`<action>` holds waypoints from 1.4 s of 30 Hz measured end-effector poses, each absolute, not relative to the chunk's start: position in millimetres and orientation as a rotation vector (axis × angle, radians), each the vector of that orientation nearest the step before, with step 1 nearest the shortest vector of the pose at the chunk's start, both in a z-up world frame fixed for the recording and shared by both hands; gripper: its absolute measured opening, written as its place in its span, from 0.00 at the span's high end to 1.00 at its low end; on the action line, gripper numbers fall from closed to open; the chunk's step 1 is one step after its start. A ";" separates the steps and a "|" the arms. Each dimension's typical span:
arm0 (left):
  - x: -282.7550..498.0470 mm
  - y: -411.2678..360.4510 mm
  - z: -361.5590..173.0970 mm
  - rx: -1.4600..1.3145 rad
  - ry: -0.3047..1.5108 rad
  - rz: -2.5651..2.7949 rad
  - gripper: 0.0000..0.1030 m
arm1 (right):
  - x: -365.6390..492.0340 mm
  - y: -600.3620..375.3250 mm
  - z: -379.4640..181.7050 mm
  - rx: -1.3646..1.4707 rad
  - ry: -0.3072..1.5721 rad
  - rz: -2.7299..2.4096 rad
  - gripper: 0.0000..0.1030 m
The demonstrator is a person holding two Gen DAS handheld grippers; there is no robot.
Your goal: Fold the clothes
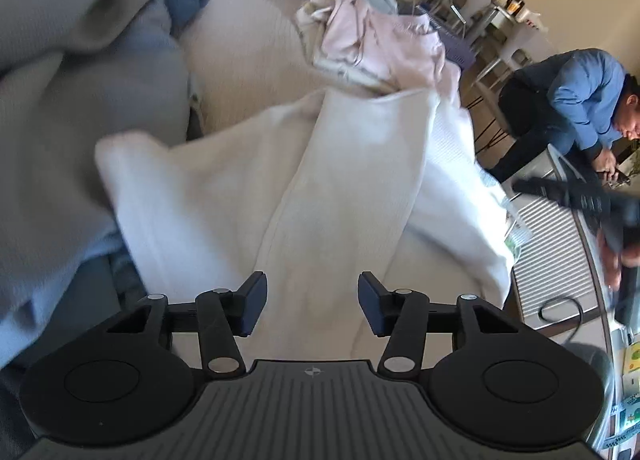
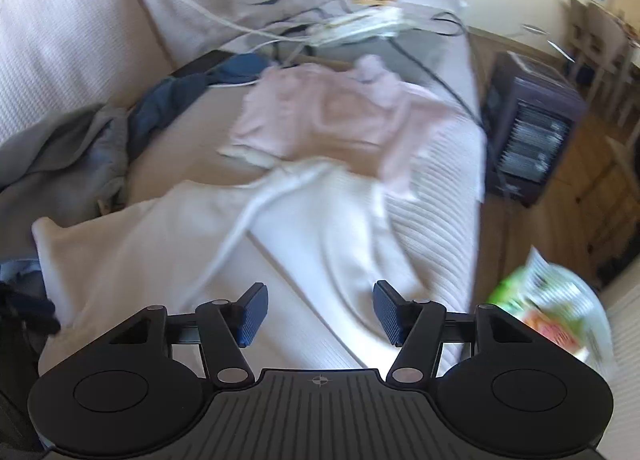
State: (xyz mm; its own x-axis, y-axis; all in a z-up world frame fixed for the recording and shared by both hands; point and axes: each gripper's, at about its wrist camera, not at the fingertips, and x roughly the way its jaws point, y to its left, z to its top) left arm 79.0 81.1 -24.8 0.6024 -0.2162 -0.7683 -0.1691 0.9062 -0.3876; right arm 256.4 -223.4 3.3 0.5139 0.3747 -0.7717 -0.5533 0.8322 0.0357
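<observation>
A cream-white garment (image 1: 328, 188) lies spread and partly folded on the beige sofa seat (image 1: 248, 60). My left gripper (image 1: 312, 304) hovers over its near part, open, with nothing between the blue pads. In the right wrist view the same white garment (image 2: 200, 236) runs across the seat, one long fold crossing it. My right gripper (image 2: 318, 314) is open above its near edge and holds nothing. In the left wrist view the right gripper (image 1: 576, 196) appears at the far right in a hand, blurred.
A pink garment (image 2: 320, 116) lies crumpled further back on the seat. Grey clothing (image 1: 80, 100) and a blue piece (image 2: 168, 104) are heaped at the left. Cables and a white device (image 2: 360, 24) sit behind. A dark heater (image 2: 528, 136) stands on the wooden floor. A person (image 1: 576, 100) in blue bends over at the right.
</observation>
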 end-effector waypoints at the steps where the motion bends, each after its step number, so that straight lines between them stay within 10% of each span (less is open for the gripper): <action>1: 83.2 79.2 -22.5 -0.443 0.928 -0.030 0.53 | 254.0 -231.4 1.9 -0.212 0.878 0.549 0.40; 12: 182.8 43.9 10.9 -0.282 0.839 -0.186 0.35 | 234.3 -286.5 -33.6 -0.079 0.967 0.428 0.37; 34: 346.0 -40.7 -39.5 0.075 0.897 -0.280 0.34 | 306.7 -286.7 -84.1 0.175 1.043 0.371 0.37; 42: 335.8 -38.6 -33.3 0.048 0.911 -0.214 0.89 | 290.3 -283.2 -74.3 0.146 0.979 0.341 0.73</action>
